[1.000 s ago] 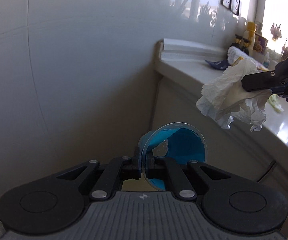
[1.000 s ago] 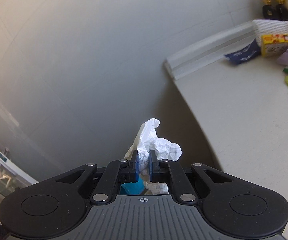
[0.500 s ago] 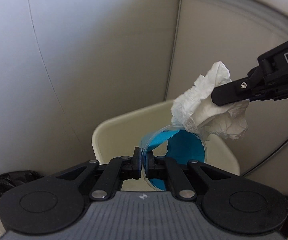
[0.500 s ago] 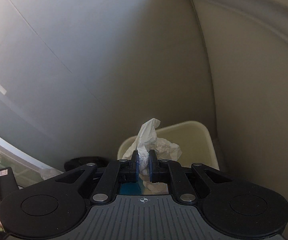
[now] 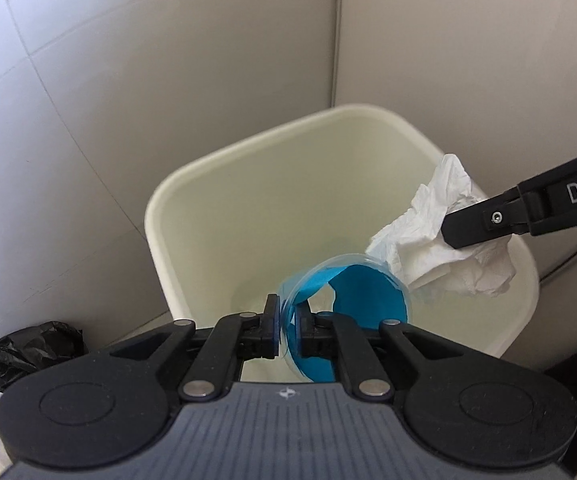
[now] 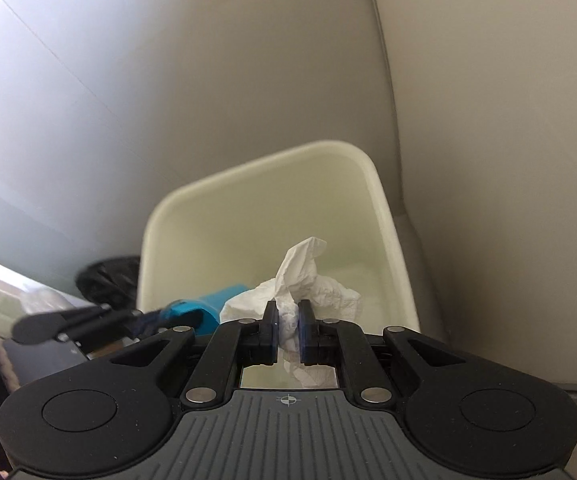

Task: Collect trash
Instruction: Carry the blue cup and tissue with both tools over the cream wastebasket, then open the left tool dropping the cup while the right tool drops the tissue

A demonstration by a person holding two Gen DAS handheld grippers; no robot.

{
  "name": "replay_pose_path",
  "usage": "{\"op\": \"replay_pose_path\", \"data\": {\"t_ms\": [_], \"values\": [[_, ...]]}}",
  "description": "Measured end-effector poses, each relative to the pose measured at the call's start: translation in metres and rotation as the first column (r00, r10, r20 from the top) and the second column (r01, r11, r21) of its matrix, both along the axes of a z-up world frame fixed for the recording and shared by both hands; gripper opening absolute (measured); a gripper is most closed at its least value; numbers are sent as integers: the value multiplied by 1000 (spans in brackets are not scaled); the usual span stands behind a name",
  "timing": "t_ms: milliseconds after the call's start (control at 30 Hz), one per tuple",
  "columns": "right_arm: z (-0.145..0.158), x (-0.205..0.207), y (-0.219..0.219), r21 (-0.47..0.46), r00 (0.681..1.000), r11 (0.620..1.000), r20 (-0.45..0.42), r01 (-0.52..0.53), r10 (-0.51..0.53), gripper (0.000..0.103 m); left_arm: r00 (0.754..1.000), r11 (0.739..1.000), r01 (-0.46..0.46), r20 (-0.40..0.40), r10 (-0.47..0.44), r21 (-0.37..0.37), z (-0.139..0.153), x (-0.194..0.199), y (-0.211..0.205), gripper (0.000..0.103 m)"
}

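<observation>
My left gripper (image 5: 287, 316) is shut on the rim of a clear plastic cup with a blue label (image 5: 362, 300) and holds it over the open cream trash bin (image 5: 192, 184). My right gripper (image 6: 287, 318) is shut on a crumpled white tissue (image 6: 308, 280), also above the bin (image 6: 384, 216). In the left wrist view the tissue (image 5: 440, 240) hangs from the right gripper's fingers (image 5: 484, 220) over the bin's right rim, touching the cup. In the right wrist view the cup (image 6: 208, 308) and the left gripper (image 6: 88, 320) show at the left.
The bin stands in a corner between a grey tiled wall (image 5: 88, 100) and a beige cabinet side (image 5: 468, 60). A crumpled black bag (image 5: 28, 348) lies on the floor left of the bin; it also shows in the right wrist view (image 6: 108, 280). A cable (image 5: 572, 256) runs at the right.
Both grippers have dropped from counter height down toward the bin, which now fills both views. Cup and tissue stay held, now directly above the bin opening.
</observation>
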State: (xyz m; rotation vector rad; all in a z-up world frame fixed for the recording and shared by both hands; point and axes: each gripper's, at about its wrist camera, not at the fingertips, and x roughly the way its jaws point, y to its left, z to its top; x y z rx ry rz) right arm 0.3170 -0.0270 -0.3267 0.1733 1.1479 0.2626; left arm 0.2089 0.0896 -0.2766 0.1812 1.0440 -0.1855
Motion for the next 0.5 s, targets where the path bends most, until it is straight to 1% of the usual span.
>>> {"op": "replay_pose_path", "data": {"t_ms": [33, 67, 167, 200, 233, 267, 300, 333, 367, 400, 433, 500], "values": [[-2, -9, 11, -13, 1000, 1000, -4, -5, 5, 9, 1000, 1000, 1, -4, -1, 14, 0, 2, -4, 7], [-3, -9, 14, -22, 1000, 1000, -8, -9, 9, 9, 1000, 1000, -2, -8, 2, 19, 0, 2, -5, 7], [-4, -10, 14, -33, 1000, 999, -13, -24, 23, 11, 1000, 1000, -5, -13, 5, 4, 3, 7, -9, 7], [-3, -8, 13, -31, 1000, 999, -15, -28, 27, 12, 1000, 1000, -2, -15, 2, 4, 4, 7, -10, 9], [-2, -8, 13, -30, 999, 999, -15, -29, 29, 15, 1000, 1000, 4, -17, -4, 2, 4, 6, -6, 15], [-2, -1, 2, -28, 1000, 999, -14, -28, 28, 15, 1000, 1000, 8, -14, -8, 4, 6, 6, -7, 18], [-3, 1, 3, -25, 999, 999, -18, -26, 26, 17, 1000, 1000, 16, -13, -16, 5, 8, 5, -9, 22], [-2, 1, 2, -21, 1000, 1000, -22, -23, 22, 22, 1000, 1000, 23, -11, -23, 7, 9, 4, -10, 25], [-4, 4, 9, -15, 1000, 1000, -23, -17, 17, 24, 999, 999, 31, -10, -31, 7, 11, 4, -11, 26], [-3, 4, 9, -11, 1000, 1000, -23, -13, 13, 32, 999, 999, 38, -9, -38, 8, 9, 3, -15, 29], [-3, 4, 8, -7, 1000, 1000, -20, -8, 8, 43, 999, 999, 42, -6, -42, 10, 10, 2, -15, 35], [0, 1, 6, -3, 1000, 1000, -8, -2, 2, 48, 999, 999, 45, 0, -45, 14, 12, 0, -15, 41]]}}
